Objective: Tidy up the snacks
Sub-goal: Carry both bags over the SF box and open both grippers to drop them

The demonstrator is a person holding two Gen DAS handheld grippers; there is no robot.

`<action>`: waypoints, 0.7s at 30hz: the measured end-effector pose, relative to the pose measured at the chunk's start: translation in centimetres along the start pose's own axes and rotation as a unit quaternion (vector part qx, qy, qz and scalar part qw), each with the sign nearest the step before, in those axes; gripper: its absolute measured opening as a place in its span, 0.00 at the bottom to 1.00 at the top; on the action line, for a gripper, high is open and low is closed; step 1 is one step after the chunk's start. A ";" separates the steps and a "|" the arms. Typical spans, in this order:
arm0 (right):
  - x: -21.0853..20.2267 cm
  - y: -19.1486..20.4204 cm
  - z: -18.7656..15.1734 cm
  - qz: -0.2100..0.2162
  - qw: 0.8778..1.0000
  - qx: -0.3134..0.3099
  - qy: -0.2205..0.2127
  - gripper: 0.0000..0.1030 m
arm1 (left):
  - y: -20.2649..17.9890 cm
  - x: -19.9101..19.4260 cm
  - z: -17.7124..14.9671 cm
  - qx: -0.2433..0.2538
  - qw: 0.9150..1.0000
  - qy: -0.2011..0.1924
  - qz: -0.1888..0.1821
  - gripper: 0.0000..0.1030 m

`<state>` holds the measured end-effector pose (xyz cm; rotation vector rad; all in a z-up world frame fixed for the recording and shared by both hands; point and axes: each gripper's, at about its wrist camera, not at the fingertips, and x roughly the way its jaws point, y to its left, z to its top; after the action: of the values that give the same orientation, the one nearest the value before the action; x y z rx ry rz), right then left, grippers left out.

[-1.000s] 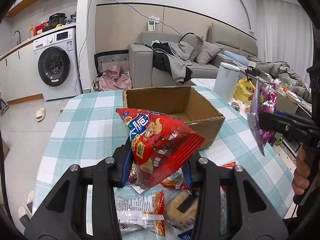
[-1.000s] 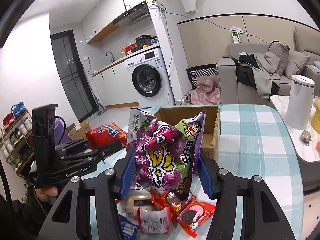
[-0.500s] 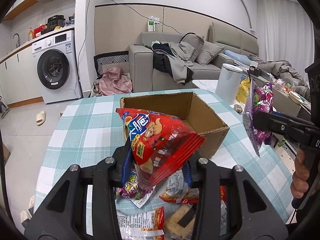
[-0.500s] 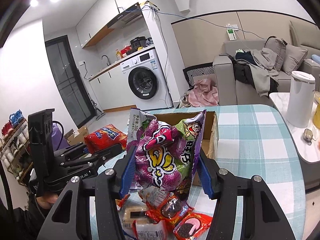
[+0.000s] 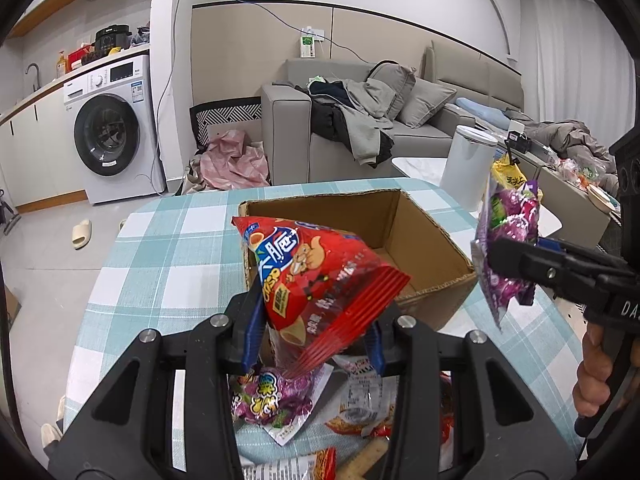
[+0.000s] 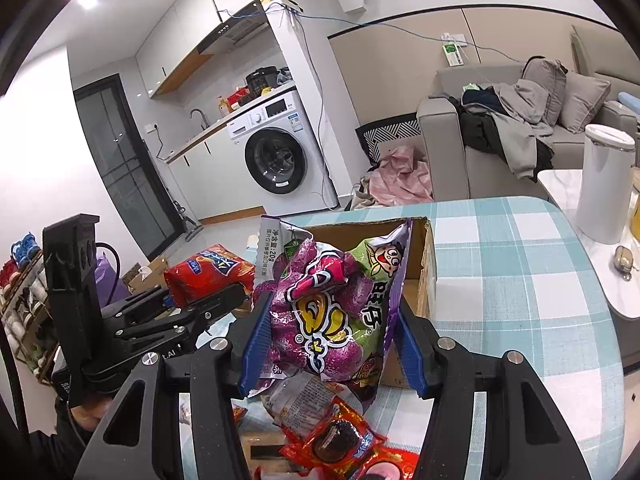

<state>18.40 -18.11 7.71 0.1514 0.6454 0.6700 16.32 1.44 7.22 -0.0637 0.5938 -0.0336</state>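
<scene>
Left gripper [image 5: 314,338]: fingers clenched on shiny red crisp bag [image 5: 316,276], before open brown cardboard box [image 5: 420,240].
Right gripper [image 6: 330,346]: fingers grasping crinkly purple snack bag [image 6: 332,312].
Risk: slippery foil may slide out, missing the box, onto the checked desk [image 5: 160,248].

The cardboard box [image 5: 420,248] stands on the surface [image 5: 160,248], open side up, ahead of both tools; the left tool [image 5: 316,340] holds the chip bag [image 5: 316,276] just before the box's near left corner, overlapping its rim in view; the right tool [image 6: 332,344] holds the candy bag [image 6: 336,308] off the box's right side, in front of its near wall from its own view; loose snack packets [image 5: 276,400] lie on the surface below and before both tools, nearer than the box; behind the surface, a washing machine [image 5: 112,136] stands to the left and a sofa [image 5: 360,120] to the right.
</scene>
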 end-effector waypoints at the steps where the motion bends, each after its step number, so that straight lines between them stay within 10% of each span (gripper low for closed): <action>1: 0.4 0.0 0.1 -0.002 1.000 -0.001 0.003 0.55 | 0.1 0.3 0.1 -0.001 1.000 0.001 -0.001 0.37; 21: 5.4 -2.2 1.6 -0.025 0.999 0.029 0.021 0.55 | 1.0 6.4 1.2 -0.004 1.000 0.022 0.002 0.37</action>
<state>23.79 -16.37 5.47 0.1743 0.7064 0.6087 22.33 2.13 4.60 -0.0690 0.6380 -0.0296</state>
